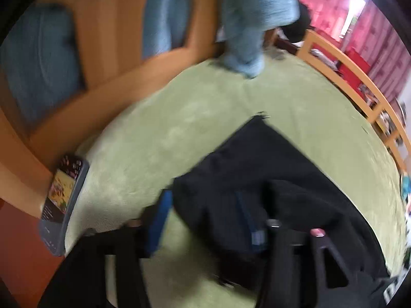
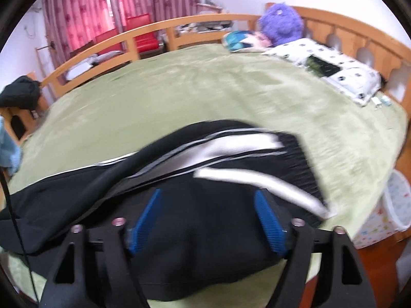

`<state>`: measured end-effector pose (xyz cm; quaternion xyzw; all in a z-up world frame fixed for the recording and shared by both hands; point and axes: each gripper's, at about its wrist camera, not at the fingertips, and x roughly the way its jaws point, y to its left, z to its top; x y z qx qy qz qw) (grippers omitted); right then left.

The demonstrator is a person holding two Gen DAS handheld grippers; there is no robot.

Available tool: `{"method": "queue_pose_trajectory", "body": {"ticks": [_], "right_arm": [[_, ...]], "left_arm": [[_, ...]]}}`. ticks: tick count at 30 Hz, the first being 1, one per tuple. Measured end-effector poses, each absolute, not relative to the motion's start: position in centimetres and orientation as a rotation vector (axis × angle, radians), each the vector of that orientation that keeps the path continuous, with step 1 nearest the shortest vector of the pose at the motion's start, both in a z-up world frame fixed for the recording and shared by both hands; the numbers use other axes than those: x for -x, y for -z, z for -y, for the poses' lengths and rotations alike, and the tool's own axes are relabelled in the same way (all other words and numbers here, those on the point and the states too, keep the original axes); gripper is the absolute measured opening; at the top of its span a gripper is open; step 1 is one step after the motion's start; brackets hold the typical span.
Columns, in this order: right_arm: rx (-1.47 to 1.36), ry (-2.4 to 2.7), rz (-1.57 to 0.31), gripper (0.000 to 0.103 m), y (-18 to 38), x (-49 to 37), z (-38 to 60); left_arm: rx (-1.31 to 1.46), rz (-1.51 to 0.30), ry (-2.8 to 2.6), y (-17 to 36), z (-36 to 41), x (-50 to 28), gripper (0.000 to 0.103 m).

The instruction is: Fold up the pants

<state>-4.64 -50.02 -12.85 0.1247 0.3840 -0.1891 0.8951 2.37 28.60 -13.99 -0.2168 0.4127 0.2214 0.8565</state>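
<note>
Black pants (image 2: 200, 174) with white stripes lie bunched on the green bedspread (image 2: 179, 89) near the bed's front edge. My right gripper (image 2: 208, 205) is open, its blue pads (image 2: 267, 218) wide apart just above the black cloth. In the left wrist view the pants (image 1: 257, 169) spread toward the right. My left gripper (image 1: 205, 215) is open; the black cloth drapes over its right finger (image 1: 253, 220), while the left finger (image 1: 159, 220) stands over bare bedspread (image 1: 179, 118). The frames are blurred.
A wooden bed frame (image 1: 102, 82) with blue cushions and a light blue garment (image 1: 251, 25) lie ahead of the left gripper. A book (image 1: 61, 197) sits at the bed's edge. Pillows (image 2: 334, 69), a purple plush toy (image 2: 280, 23) and a basket (image 2: 395, 205) show to the right.
</note>
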Motion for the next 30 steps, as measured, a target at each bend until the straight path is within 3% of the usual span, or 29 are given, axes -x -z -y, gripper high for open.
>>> {"method": "queue_pose_trajectory", "body": {"ticks": [8,10,14,15,16,19,24,30], "right_arm": [[-0.371,0.428,-0.895,0.080,18.3,2.8,59.8],[-0.425,0.391,-0.914,0.088,20.1,2.0,61.0],[-0.595,0.265,-0.936,0.092,22.7,0.1,62.8],[-0.603,0.239,-0.950,0.090,22.9,-0.3,62.9],[-0.579,0.218,-0.958,0.074,22.9,-0.6,62.8],[-0.490,0.188,-0.906,0.057,21.2,0.0,62.5],[-0.473,0.214,-0.804,0.046,17.9,0.6,62.9],[-0.419,0.248,-0.754,0.044,13.9,-0.2,65.5]], "left_arm": [[0.414,-0.864,-0.371,11.8,-19.3,-4.4,0.058],[0.428,-0.886,-0.346,12.0,-17.2,-5.1,0.058],[0.392,-0.908,-0.339,11.9,-14.0,-6.1,0.058],[0.385,-0.905,-0.339,11.7,-13.4,-6.1,0.058],[0.379,-0.900,-0.343,11.6,-12.8,-6.1,0.058],[0.377,-0.891,-0.361,11.3,-12.6,-6.1,0.058],[0.409,-0.894,-0.379,11.0,-12.8,-5.5,0.058],[0.406,-0.854,-0.367,9.4,-14.0,-4.8,0.058]]}}
